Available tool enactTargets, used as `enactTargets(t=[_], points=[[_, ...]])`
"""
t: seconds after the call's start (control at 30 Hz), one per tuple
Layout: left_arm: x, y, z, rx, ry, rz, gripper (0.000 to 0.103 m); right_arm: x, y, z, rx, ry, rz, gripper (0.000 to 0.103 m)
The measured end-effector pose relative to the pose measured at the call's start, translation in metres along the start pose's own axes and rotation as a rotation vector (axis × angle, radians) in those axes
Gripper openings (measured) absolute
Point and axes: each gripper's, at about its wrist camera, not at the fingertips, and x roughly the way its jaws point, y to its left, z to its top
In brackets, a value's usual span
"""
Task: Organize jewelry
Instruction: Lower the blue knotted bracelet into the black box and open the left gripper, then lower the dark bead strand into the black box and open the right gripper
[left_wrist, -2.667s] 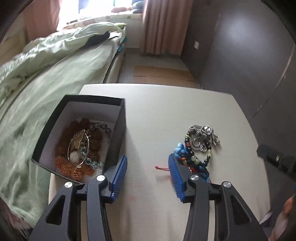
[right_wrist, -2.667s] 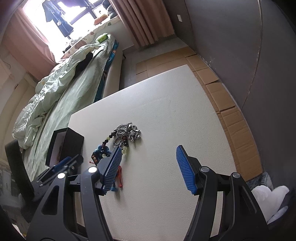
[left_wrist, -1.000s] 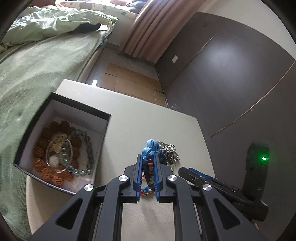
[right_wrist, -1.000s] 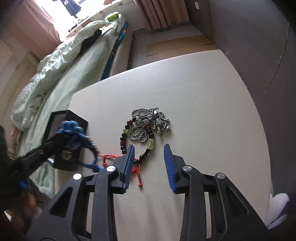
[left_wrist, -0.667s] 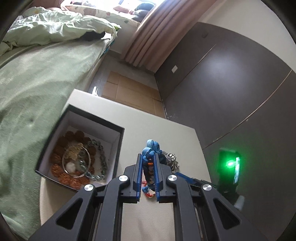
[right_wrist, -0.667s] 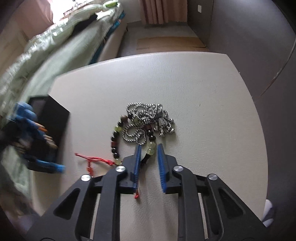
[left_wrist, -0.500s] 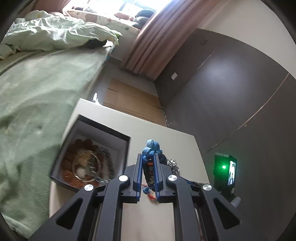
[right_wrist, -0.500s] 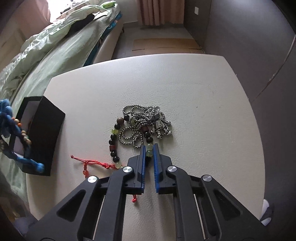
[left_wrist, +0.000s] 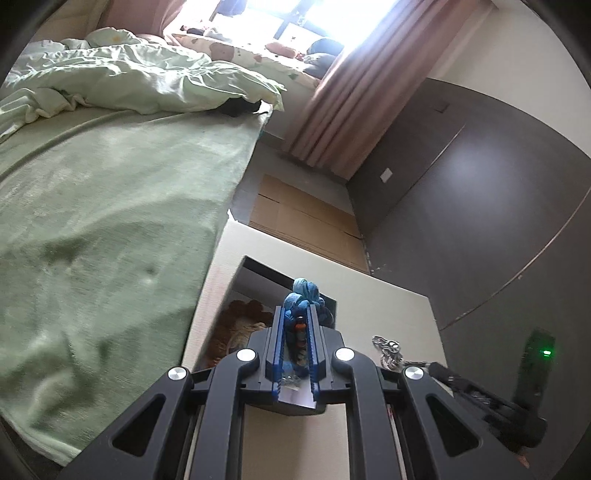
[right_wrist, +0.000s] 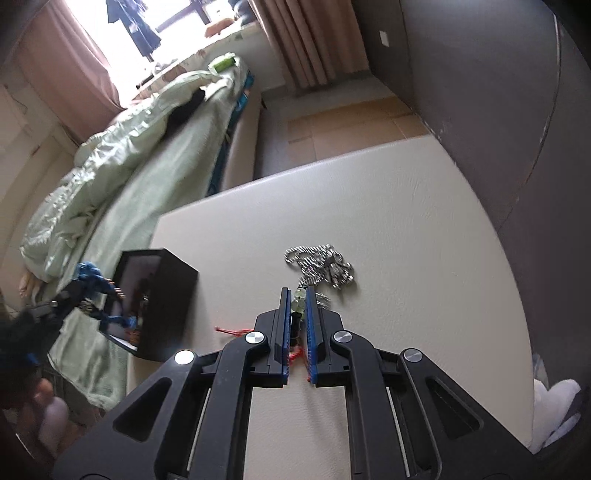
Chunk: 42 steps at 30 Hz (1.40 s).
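My left gripper (left_wrist: 295, 314) is shut on a blue knotted cord bracelet (left_wrist: 304, 291) and holds it over the open black jewelry box (left_wrist: 258, 284), which holds brown beads (left_wrist: 243, 312). In the right wrist view the bracelet (right_wrist: 90, 277) hangs at the box's (right_wrist: 166, 295) left edge. My right gripper (right_wrist: 297, 295) is shut on a beaded bracelet (right_wrist: 298, 297) with green and dark beads and a red cord (right_wrist: 231, 331), held low over the table. A silver chain (right_wrist: 321, 264) lies just beyond it.
The cream table (right_wrist: 388, 206) stands beside a bed with green bedding (left_wrist: 92, 184). A dark wall (right_wrist: 498, 92) runs along the table's right side. The right gripper's body with a green light (left_wrist: 535, 354) shows in the left wrist view.
My left gripper closed on the blue bracelet and carried it left over the box. My right gripper closed on the beaded bracelet and has lifted it off the chain.
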Motion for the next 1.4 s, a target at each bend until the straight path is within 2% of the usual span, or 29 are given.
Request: enactTargets(t=[0.07,0.13,0.2,0.27,0.33,0.73,1.13,1.33,1.37,1.4], points=[[0.005,0.004,0.0,-0.017,0.012,0.014,0.011,-0.006,0.004,0.0,0.002,-0.017,0.018,0.008],[0.009,0.008,0.001,-0.042,0.031,0.006,0.026,-0.013,0.008,0.0,0.0,-0.041,0.043,0.008],[0.006,0.009,0.003,-0.048,0.014,0.002,0.065,-0.018,0.014,0.001,-0.005,-0.065,0.07,0.008],[-0.005,0.005,0.003,-0.033,-0.041,0.009,0.073,-0.02,0.019,0.002,-0.009,-0.078,0.092,0.008],[-0.011,0.003,0.003,-0.014,-0.059,0.014,0.073,-0.023,0.025,0.003,-0.019,-0.097,0.119,0.008],[-0.026,0.019,0.004,-0.04,-0.089,0.038,0.073,-0.041,0.071,0.013,-0.095,-0.195,0.283,0.009],[-0.036,0.04,0.007,-0.1,-0.095,0.053,0.073,-0.012,0.144,0.013,-0.239,-0.13,0.327,0.009],[-0.034,0.043,0.007,-0.111,-0.087,0.065,0.073,0.009,0.156,0.012,-0.257,-0.092,0.309,0.009],[-0.033,0.044,0.007,-0.113,-0.084,0.064,0.073,0.012,0.157,0.012,-0.251,-0.074,0.333,0.011],[-0.032,0.044,0.007,-0.114,-0.08,0.064,0.073,0.015,0.156,0.011,-0.245,-0.044,0.35,0.028]])
